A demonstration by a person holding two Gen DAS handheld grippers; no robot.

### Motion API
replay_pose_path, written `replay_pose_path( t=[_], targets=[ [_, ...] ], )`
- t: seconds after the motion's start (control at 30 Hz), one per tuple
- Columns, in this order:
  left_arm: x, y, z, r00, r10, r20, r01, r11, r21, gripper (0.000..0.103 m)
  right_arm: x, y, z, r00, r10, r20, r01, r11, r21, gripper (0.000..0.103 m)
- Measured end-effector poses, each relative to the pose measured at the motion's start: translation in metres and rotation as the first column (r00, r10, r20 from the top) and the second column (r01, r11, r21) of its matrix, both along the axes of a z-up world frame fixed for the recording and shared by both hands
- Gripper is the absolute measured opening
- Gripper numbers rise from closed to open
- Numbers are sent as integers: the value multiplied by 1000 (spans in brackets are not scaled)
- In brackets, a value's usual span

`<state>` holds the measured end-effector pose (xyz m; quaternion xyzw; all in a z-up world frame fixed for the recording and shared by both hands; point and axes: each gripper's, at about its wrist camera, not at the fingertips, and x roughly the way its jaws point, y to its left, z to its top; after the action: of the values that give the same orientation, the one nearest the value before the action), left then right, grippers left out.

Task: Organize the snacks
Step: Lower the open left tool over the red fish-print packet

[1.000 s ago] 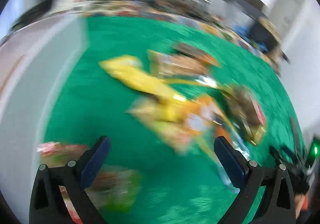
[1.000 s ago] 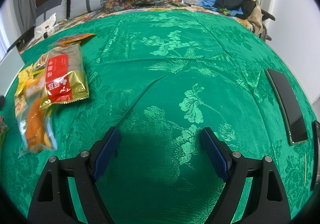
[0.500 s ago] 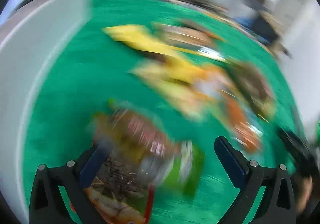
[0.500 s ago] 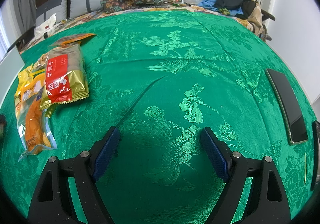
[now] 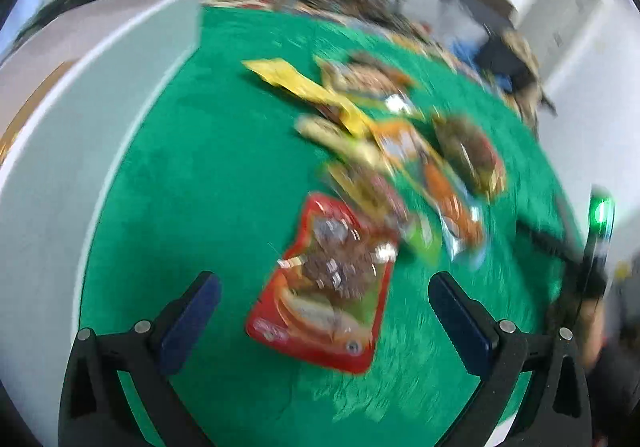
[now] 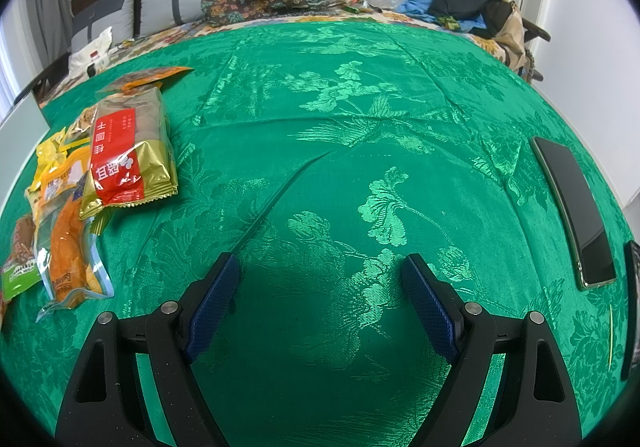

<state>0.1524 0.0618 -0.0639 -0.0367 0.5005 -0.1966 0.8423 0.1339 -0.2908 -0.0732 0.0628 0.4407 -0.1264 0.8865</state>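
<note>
reading labels first: the gold-and-red packet carries white chinese characters on its red panel, not legible enough to quote. the red pouch is too blurred to read. left gripper fingers spread wide, holding nothing; the red pouch lies flat on the green cloth between them, touching neither, on the near edge of the snack pile. right gripper fingers also wide apart, empty, over bare cloth; the gold-and-red packet is well left of it.
</note>
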Motion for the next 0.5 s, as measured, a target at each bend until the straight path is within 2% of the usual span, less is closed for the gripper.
replay_pose_path(
  t=[0.1,0.13,0.17,0.3,0.43,0.5],
  targets=[
    [5,-23,-9,990,-139,9,138,986,95,102,0,0,0,1000,0,0,0,1000,-1,87],
    [7,-30,-12,987,-158,8,156,980,122,103,0,0,0,1000,0,0,0,1000,0,87],
    [13,-34,-17,987,-163,0,161,975,150,103,0,0,0,1000,0,0,0,1000,0,87],
    [32,-30,-36,985,-145,-89,156,979,132,102,0,0,0,1000,0,0,0,1000,0,87],
    [29,-31,-40,991,-130,-29,133,972,191,103,0,0,0,1000,0,0,0,1000,0,87],
    [22,-40,-45,988,-152,18,142,954,266,103,0,0,0,1000,0,0,0,1000,0,87]
  ],
)
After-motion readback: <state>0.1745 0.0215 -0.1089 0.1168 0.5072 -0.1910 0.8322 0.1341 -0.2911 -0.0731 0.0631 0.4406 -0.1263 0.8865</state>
